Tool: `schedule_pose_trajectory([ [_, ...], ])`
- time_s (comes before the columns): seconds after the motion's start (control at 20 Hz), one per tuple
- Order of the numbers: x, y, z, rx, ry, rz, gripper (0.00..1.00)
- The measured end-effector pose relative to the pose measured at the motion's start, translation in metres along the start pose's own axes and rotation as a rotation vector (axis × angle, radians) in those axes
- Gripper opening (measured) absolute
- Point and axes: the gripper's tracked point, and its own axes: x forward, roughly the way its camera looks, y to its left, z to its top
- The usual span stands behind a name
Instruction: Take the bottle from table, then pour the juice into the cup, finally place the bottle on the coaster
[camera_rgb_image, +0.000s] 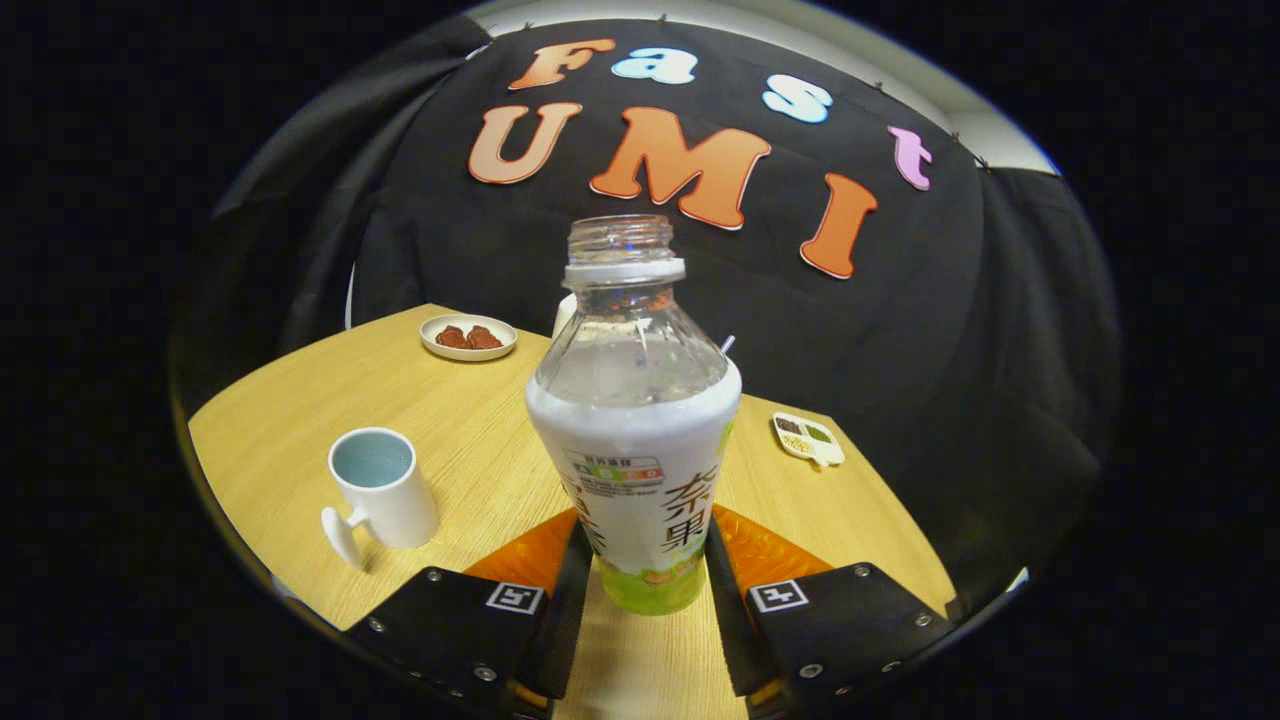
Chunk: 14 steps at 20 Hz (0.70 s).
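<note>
Gripper view has my claw (640, 570) clamped on the bottle (634, 420), both fingers pressed against its lower sides. It's upright with the cap off, right between the fingers over the wooden worktop (480, 430). The white cup (381, 490) sits off to the left. Hard to tell if the bottle's base actually touches the worktop.

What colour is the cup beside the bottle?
The cup is white outside, pale blue inside, seen in the gripper view.
</note>
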Motion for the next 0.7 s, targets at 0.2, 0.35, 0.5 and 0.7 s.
schedule_pose_trajectory([
  [0.2, 0.001, 0.006, 0.013, -0.152, 0.003, -0.036, 0.60],
  [0.35, 0.002, 0.007, 0.020, -0.270, 0.006, -0.067, 0.60],
  [0.5, 0.003, 0.012, 0.027, -0.375, 0.006, -0.086, 0.60],
  [0.7, 0.007, 0.022, 0.027, -0.496, 0.019, -0.101, 0.60],
])
